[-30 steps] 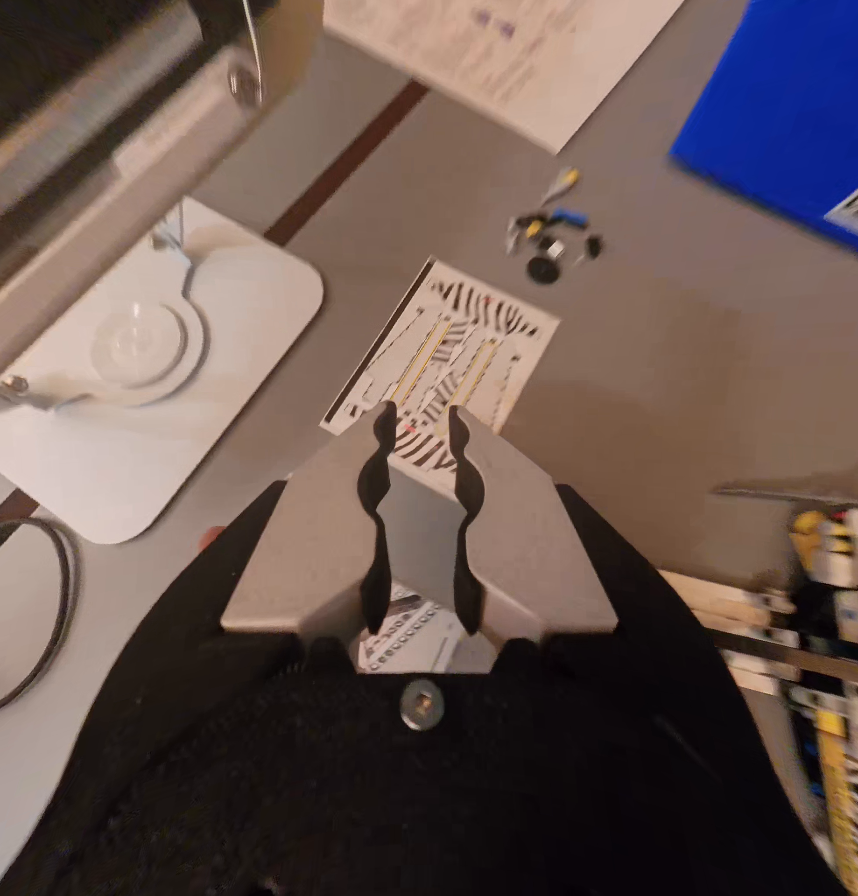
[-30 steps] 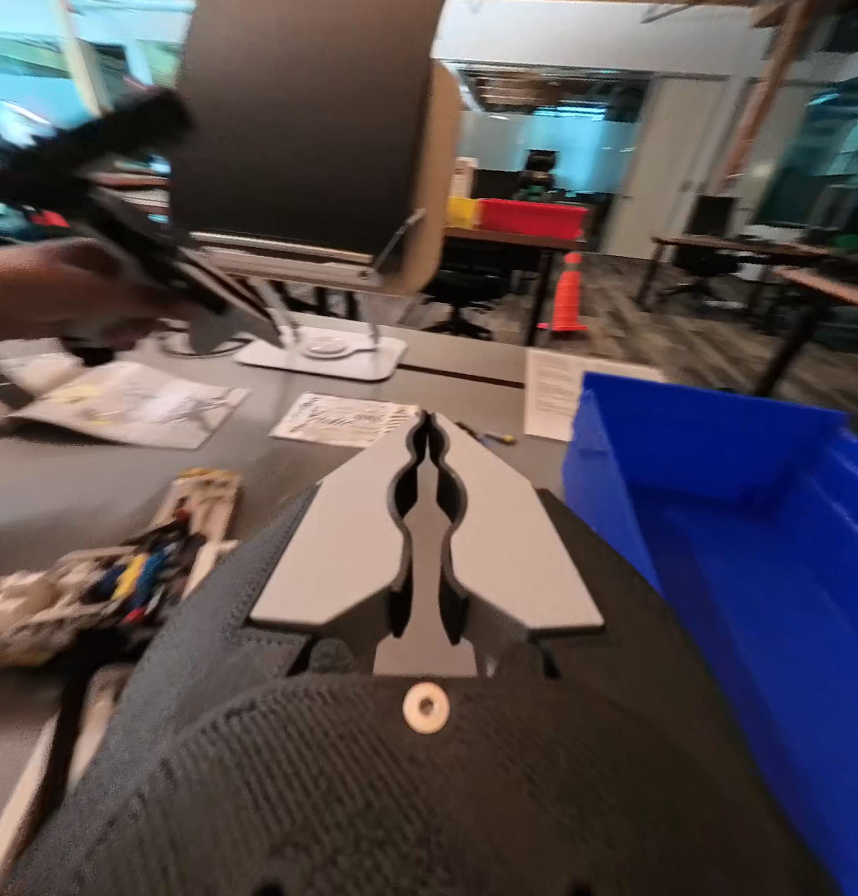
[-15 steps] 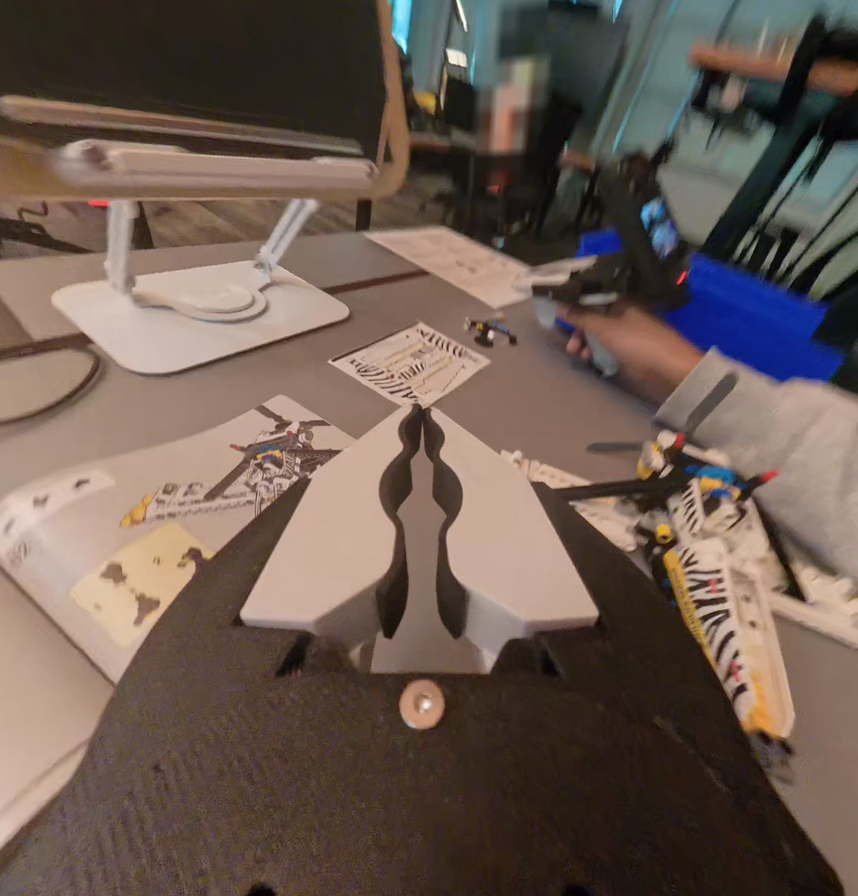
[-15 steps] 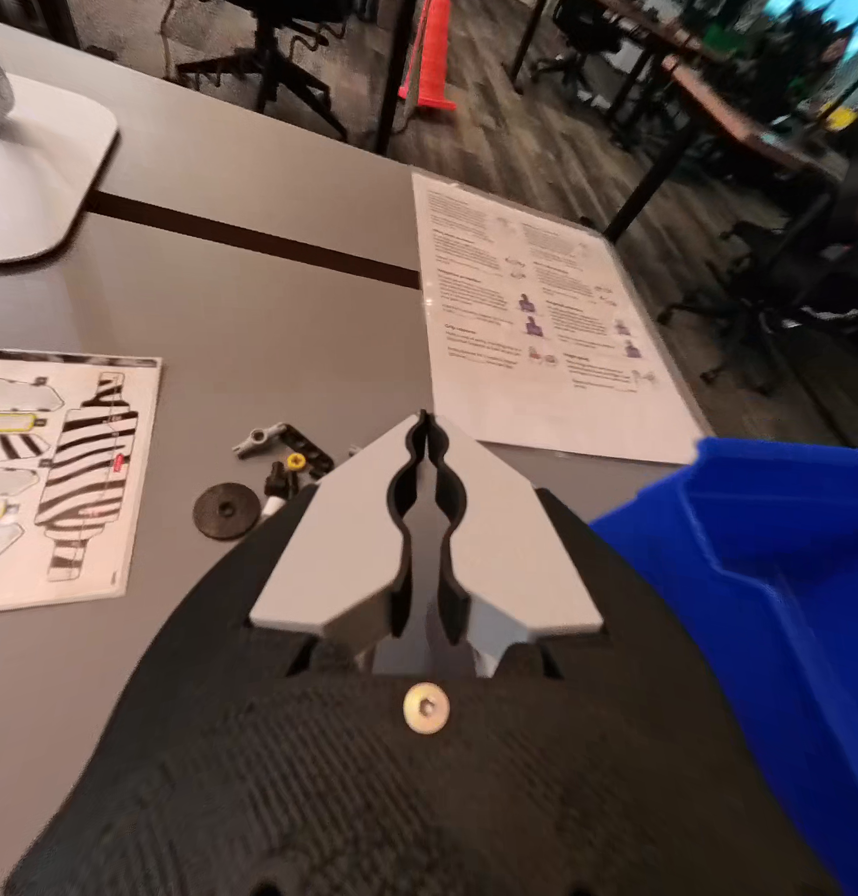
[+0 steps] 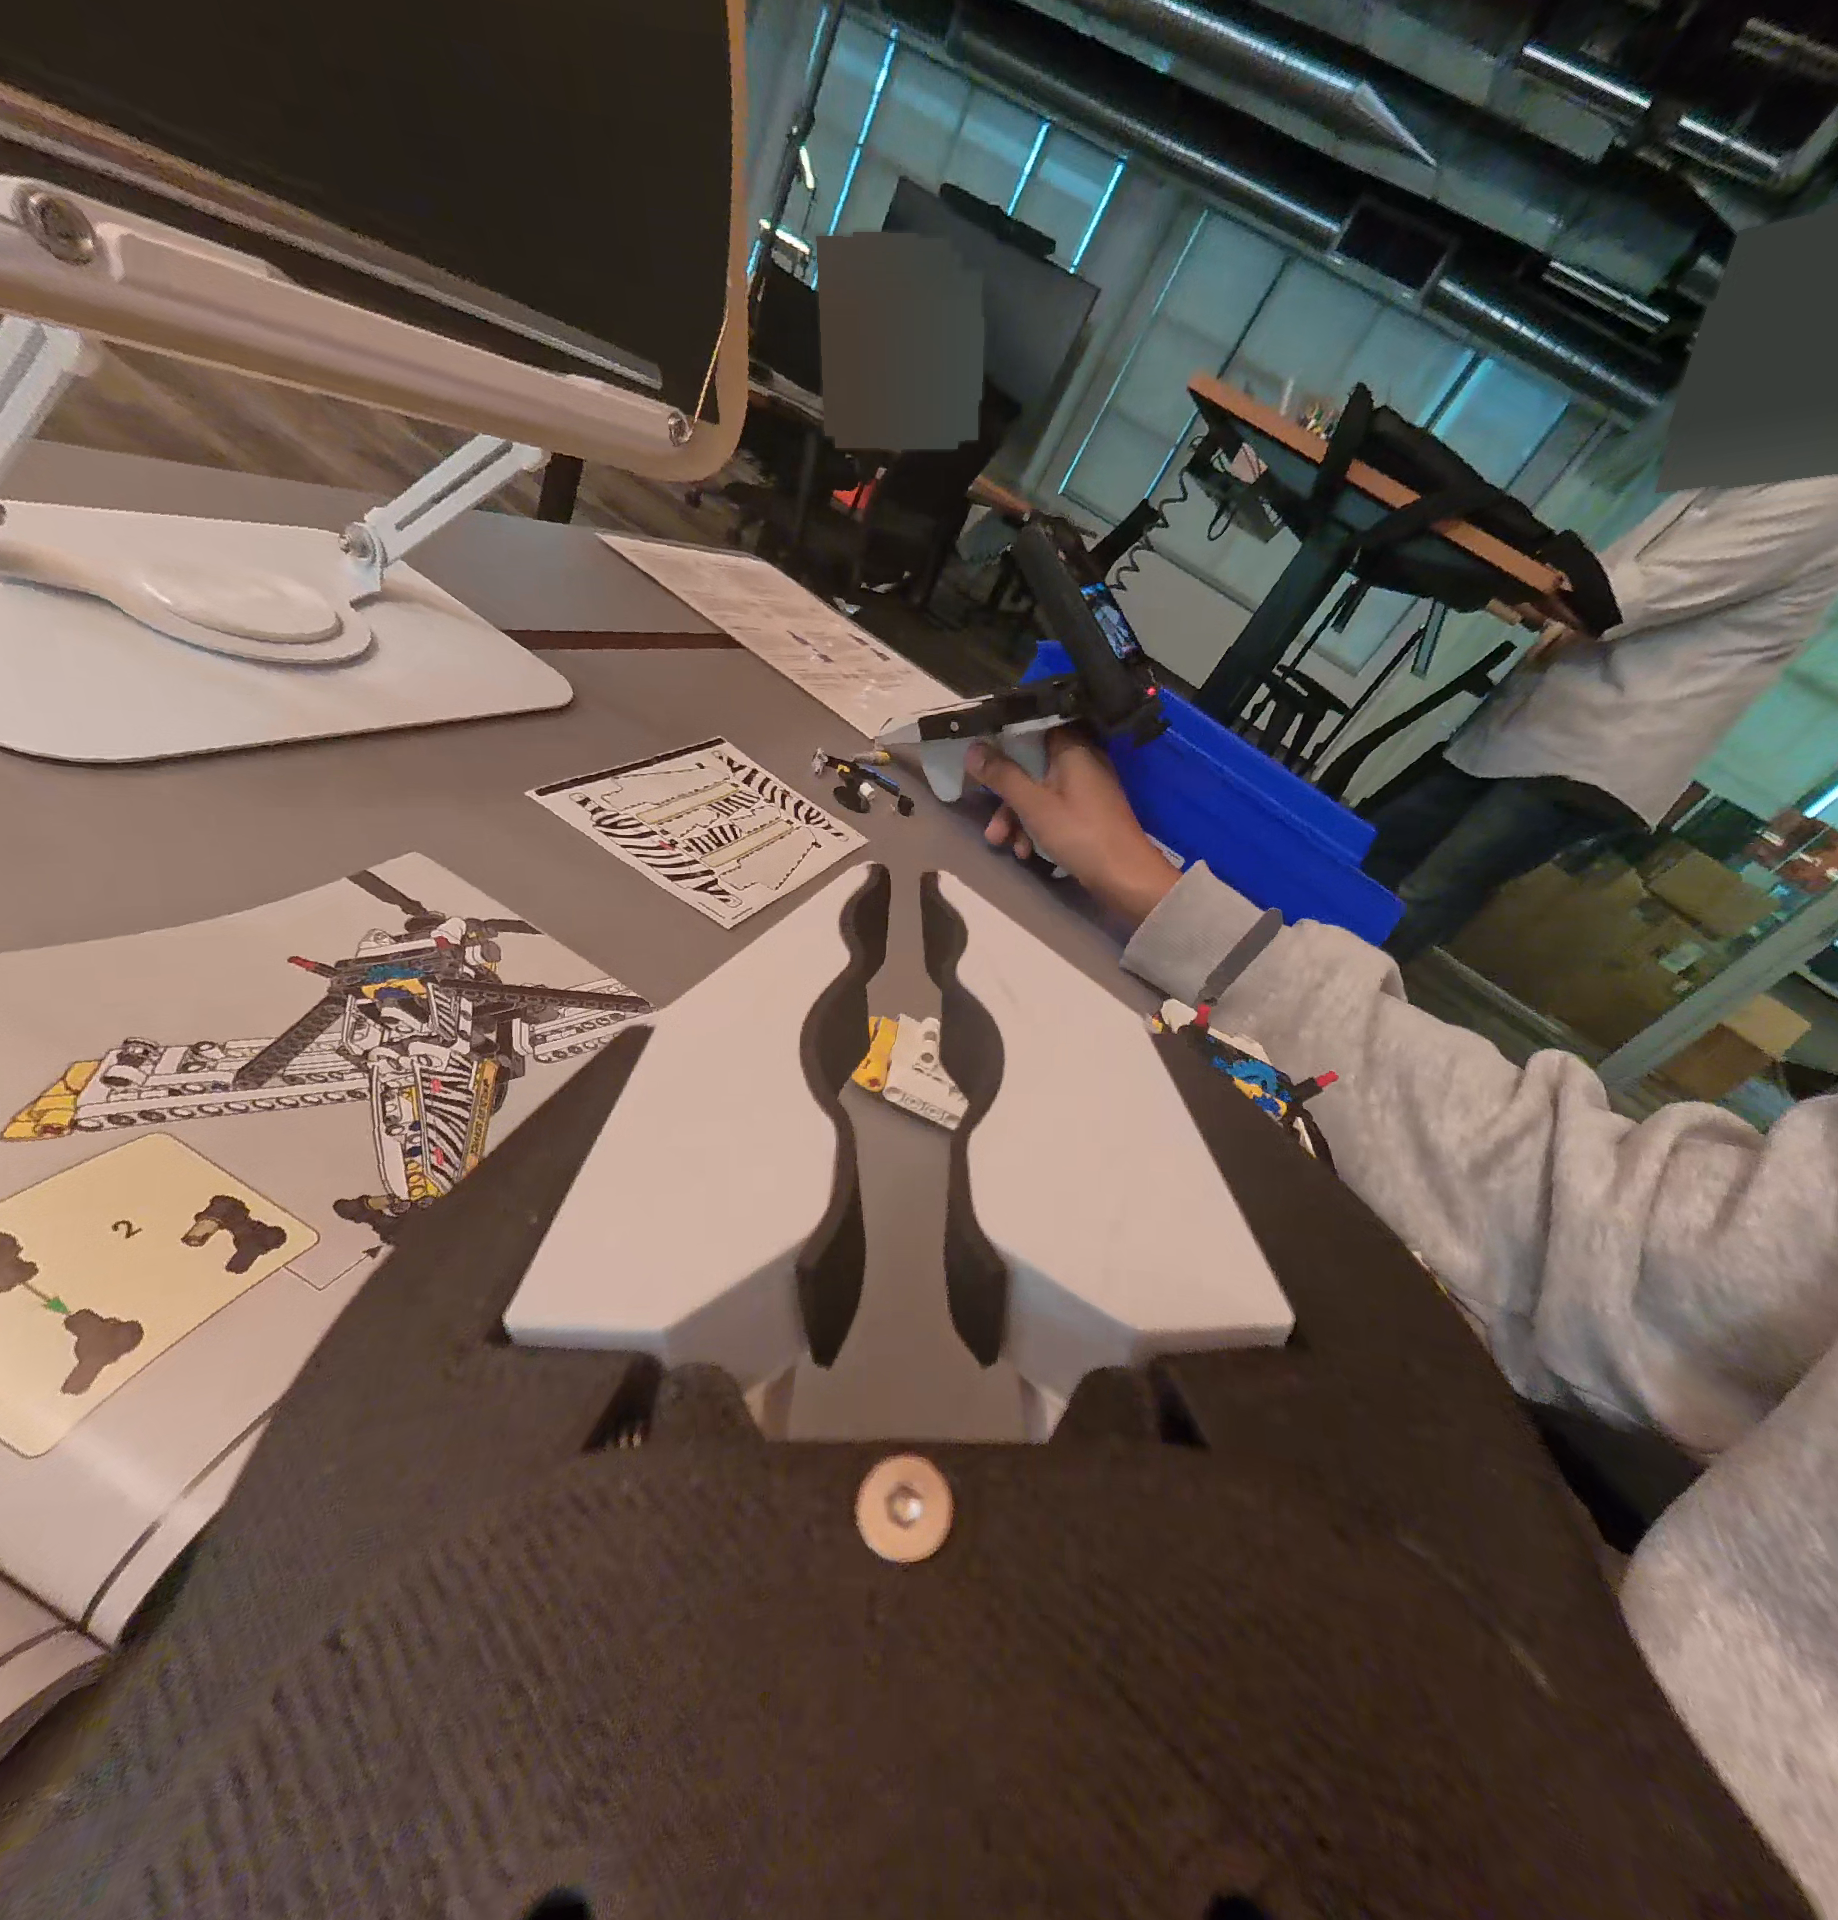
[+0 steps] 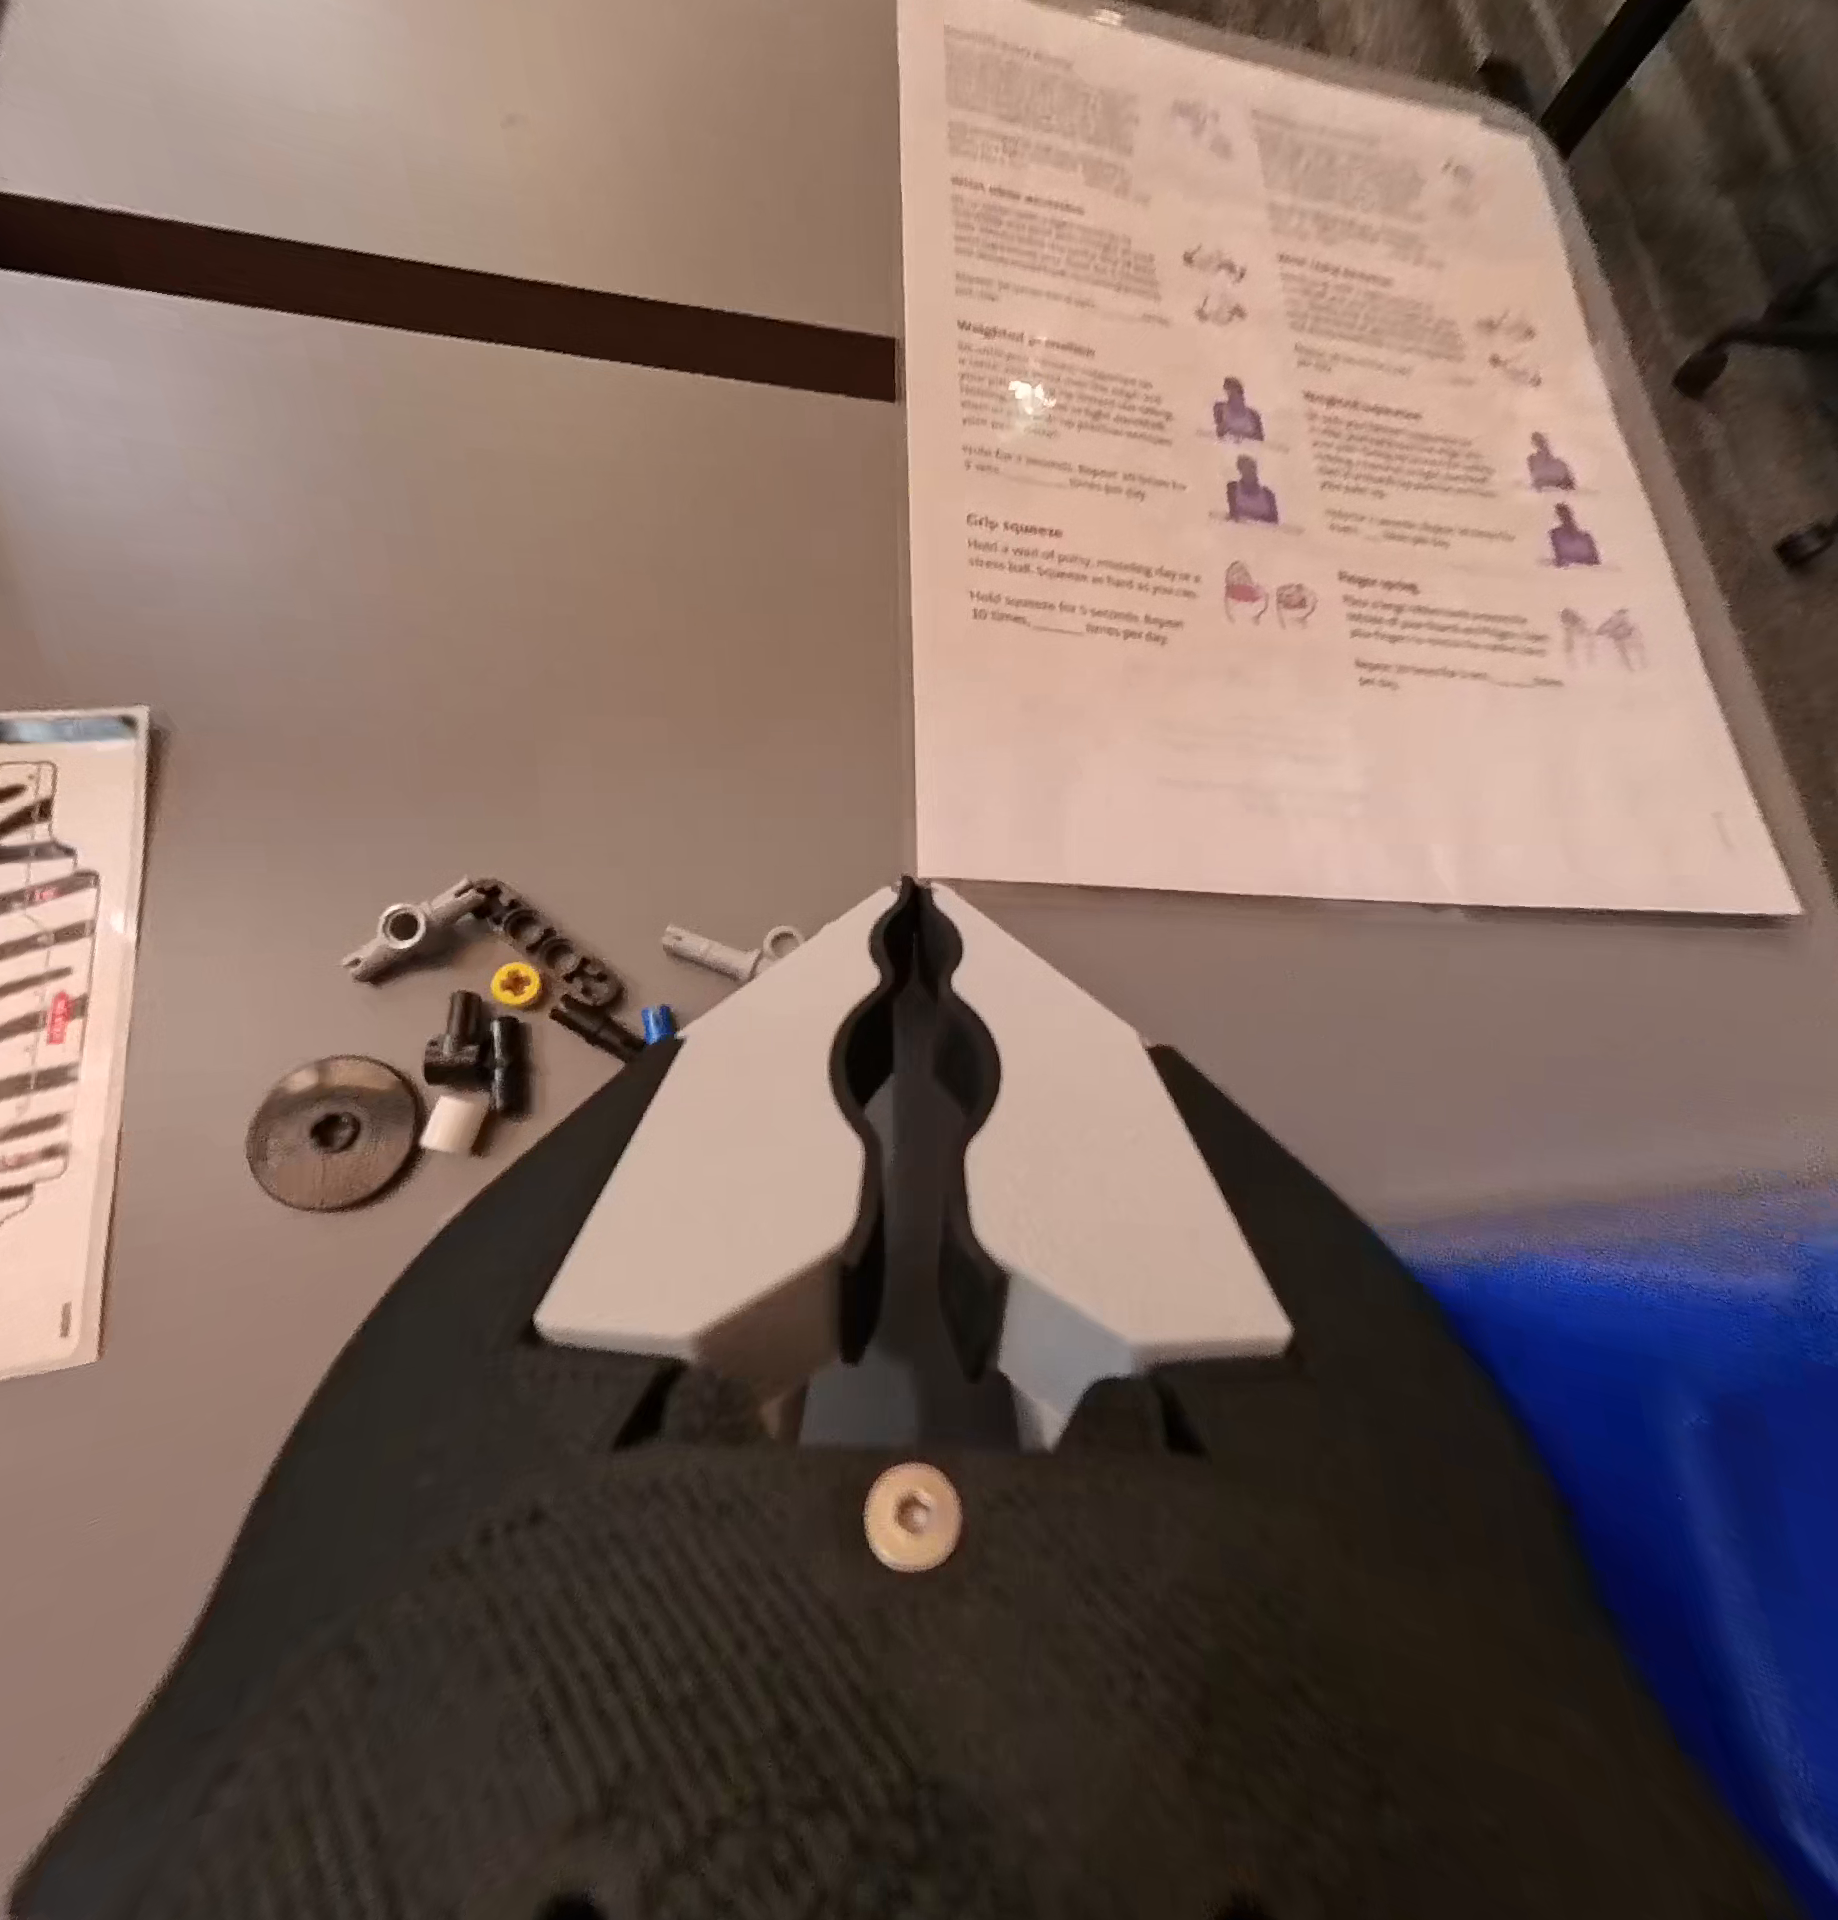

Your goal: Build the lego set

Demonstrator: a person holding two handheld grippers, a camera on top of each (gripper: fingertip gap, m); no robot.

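Right claw (image 6: 910, 896) sits pinched closed and empty just right of the loose little black, grey and yellow lego bits (image 6: 468, 1013) on the grey tabletop (image 6: 479, 540). Left claw (image 5: 899, 883) is barely parted, empty. Plenty left, probably.

Matt grey table (image 6: 479, 540), glossy laminated paper sheet (image 6: 1310, 727), small plastic lego pieces (image 6: 458, 1039).

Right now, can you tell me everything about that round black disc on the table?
The black disc is a flat, round, plastic-looking piece with a hole in a raised middle hub. It lies flat on the grey table, beside small black connectors and right of the striped sticker sheet. No gripper touches it.
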